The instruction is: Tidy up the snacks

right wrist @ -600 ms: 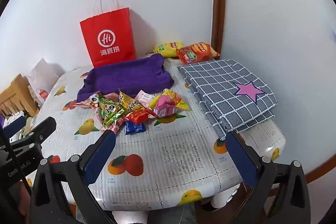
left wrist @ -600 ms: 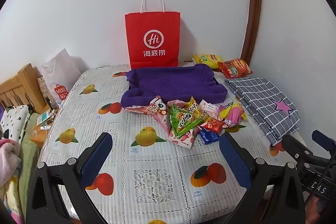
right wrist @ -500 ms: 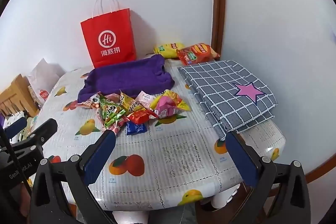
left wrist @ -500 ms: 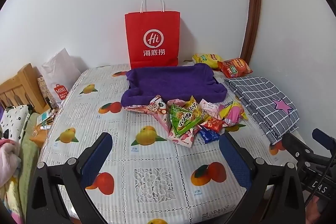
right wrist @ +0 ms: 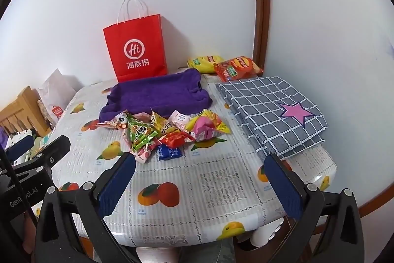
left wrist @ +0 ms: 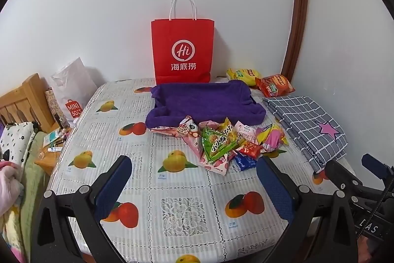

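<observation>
left gripper [left wrist: 192, 179]: low centre of the left wrist view, blue-padded fingers [left wrist: 112, 185] spread wide apart, released, grasping nothing, over the near part of the surface
right gripper [right wrist: 200, 179]: low centre of the right wrist view, fingers [right wrist: 283, 185] spread wide, released and empty; its black frame also shows at the lower right edge of the left wrist view
surface [left wrist: 177, 211]: covered by a fruit-print cloth, fills the middle and bottom of both views
snack pile [left wrist: 221, 142]: loose packets heaped at mid-frame, just right of centre in the left wrist view, touching the near edge of the purple tray
green packet [left wrist: 215, 146]: on top of the pile, over a pink packet
blue packet [right wrist: 168, 152]: at the near edge of the pile, flat on the surface
purple tray [left wrist: 204, 100]: soft-sided, above the pile, in front of the red bag, nothing inside it that can be seen
red paper bag [left wrist: 182, 51]: upright against the wall, upper centre
chip bags [left wrist: 273, 84]: one yellow, one orange-red, upper right behind the tray, apart from the pile
checked cloth [right wrist: 273, 112]: folded, grey with a pink star, right side of the frame beside the pile
white shopping bag [left wrist: 71, 88]: left edge, off the surface, beside wooden furniture
</observation>
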Demonstrator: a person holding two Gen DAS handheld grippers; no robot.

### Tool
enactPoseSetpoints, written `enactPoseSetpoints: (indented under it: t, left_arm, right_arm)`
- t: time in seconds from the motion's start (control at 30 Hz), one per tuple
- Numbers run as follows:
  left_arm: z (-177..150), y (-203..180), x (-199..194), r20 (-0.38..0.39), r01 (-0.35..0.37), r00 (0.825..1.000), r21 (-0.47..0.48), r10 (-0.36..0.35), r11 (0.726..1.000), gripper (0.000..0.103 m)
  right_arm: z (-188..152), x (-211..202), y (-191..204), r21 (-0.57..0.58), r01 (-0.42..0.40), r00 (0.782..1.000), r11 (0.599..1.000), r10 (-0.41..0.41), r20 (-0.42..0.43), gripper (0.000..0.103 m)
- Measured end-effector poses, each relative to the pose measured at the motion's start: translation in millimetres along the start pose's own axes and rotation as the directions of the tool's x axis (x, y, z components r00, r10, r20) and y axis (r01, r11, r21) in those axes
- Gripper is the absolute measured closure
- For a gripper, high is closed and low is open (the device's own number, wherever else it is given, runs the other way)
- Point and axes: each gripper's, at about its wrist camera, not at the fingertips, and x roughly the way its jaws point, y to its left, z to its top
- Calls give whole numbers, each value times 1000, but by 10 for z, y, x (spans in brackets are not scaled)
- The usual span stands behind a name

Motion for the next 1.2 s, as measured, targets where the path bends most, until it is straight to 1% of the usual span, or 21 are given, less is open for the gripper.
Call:
enactPoseSetpoints:
  t: [0.4,1.2]
  left_arm:
    - [18,66,-43,7,9,1000,-14,-9,1000,1]
    - [1,85,-44,0,13,1000,-16,-13,1000,1]
  right_arm:
    - [-9,-67,47,-8,-11,1000,1000,11,19,0]
    - [-56,-91,123,-18,-12,1000,1000,12,22,0]
